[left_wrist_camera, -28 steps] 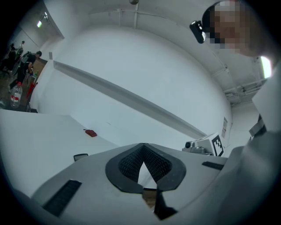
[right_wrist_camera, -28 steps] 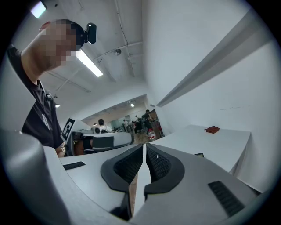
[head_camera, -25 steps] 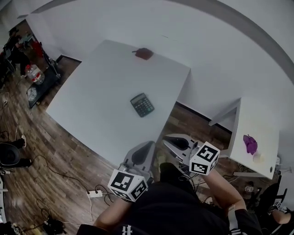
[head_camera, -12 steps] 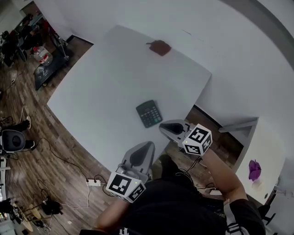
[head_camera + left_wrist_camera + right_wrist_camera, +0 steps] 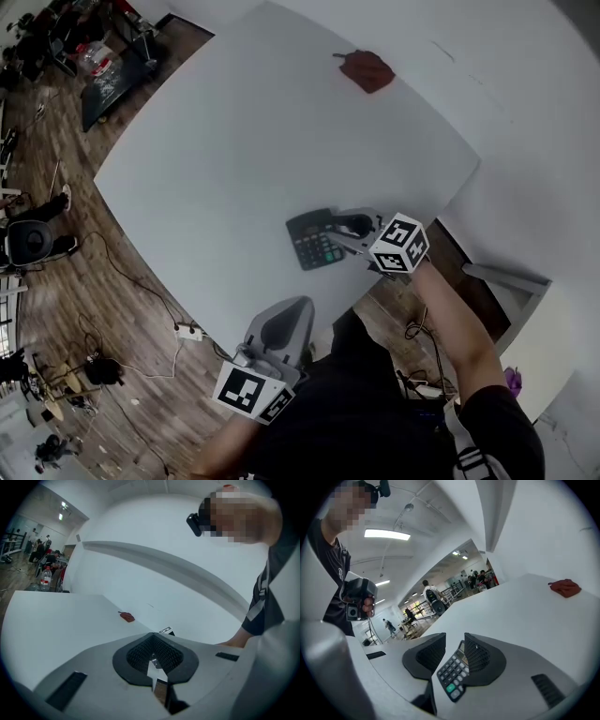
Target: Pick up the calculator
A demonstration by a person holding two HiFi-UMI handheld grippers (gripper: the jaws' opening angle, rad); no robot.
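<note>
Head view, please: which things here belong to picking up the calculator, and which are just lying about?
Job: calculator; right gripper, open over it.
Lying about: red cloth near the table's far edge; left gripper, shut and idle.

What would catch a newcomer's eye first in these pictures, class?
The dark calculator on the big white table, with the right gripper open astride it. A small red object lies near the table's far edge; the left gripper hangs shut off the near edge.
</note>
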